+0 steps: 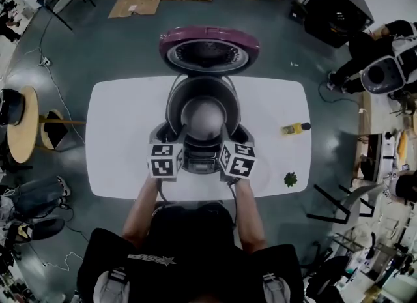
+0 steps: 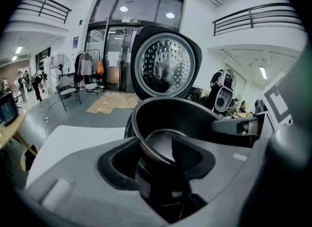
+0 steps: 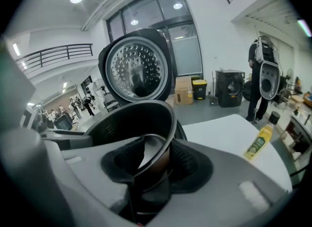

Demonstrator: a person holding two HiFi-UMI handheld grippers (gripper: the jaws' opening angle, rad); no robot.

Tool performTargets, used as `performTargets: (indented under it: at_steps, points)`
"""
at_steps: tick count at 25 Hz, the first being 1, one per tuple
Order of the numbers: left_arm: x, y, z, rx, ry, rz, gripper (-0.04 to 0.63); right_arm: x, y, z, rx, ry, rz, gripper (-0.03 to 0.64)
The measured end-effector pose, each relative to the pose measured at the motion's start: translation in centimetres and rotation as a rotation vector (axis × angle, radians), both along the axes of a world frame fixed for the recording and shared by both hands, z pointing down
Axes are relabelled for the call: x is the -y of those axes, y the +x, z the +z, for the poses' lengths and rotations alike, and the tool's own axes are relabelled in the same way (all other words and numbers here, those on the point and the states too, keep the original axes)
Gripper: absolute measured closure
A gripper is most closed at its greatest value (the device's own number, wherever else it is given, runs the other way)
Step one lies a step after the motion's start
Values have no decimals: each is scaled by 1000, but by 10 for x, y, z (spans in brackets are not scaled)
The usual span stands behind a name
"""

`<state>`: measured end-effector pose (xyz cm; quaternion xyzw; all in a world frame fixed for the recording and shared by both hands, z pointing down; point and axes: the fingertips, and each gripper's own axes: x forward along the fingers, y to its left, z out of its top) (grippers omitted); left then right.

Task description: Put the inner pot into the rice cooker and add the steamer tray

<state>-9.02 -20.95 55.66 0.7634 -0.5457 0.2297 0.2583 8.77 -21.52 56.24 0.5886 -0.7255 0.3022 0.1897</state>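
White table point(image 1: 273, 100) took up most of the head view, with the rice cooker point(image 1: 203, 159) mid-table and its lid point(image 1: 208, 49) flipped up on the far side. The inner pot point(image 1: 203, 116) sat over the cooker body, but I couldn't tell if it was fully seated. Only the gripper views showed the grip. The left gripper point(image 2: 161, 150) and right gripper point(image 3: 155, 155) were each clamped on the pot's rim. There was a yellow bottle point(image 3: 258, 143) at right, and a small green thing point(image 1: 290, 179) nearer, too tiny to identify.

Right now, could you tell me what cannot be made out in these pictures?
- The rice cooker's cavity under the inner pot: hidden by the pot, all views.
- Steamer tray: in no view.
- Yellow bottle's label: too small, head and right gripper views.
- Green thing on the table: too small, head view.
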Motion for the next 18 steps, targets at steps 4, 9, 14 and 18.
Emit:
performTargets:
  at_steps: [4,9,14,18]
  points:
    - [3,0,11,-4,-47,-4,381,3,0,9,-35,-57,-7,460]
    - [5,-2,16,2,-76,-1,381,4,-3,15,-61,-119,-16,460]
    - [5,-2,22,3,-111,-3,380,4,-2,20,-69,-168,-21,460]
    - [4,-2,26,15,-135,-1,381,2,-2,25,-80,-201,-23,460]
